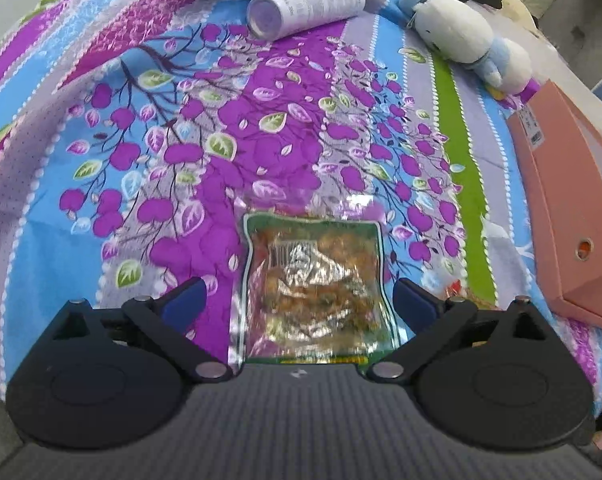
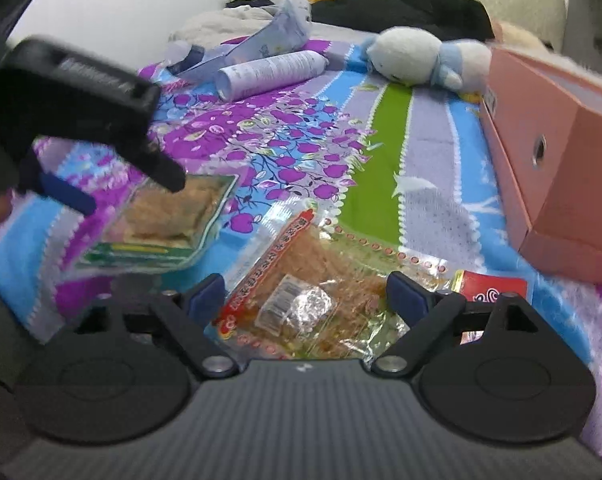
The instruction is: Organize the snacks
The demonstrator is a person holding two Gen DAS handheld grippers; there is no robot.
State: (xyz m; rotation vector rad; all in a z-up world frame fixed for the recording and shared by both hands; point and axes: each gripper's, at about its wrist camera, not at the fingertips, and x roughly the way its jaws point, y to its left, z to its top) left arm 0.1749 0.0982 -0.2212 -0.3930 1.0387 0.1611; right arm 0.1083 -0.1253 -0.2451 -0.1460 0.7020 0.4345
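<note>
framing a barcoded snack pouch (image 1: 313,284), left gripper (image 1: 301,300) spread wide.

We see a bedsheet (image 1: 301,140) striped purple, blue, lilac and green with purple tree print. Green-edged snack bag (image 1: 313,288), red-edged snack bag (image 2: 301,296), pink box (image 2: 557,168), white-and-blue plush (image 2: 417,58), white tube (image 1: 307,8). Blue-padded black fingers (image 1: 413,304).
</note>
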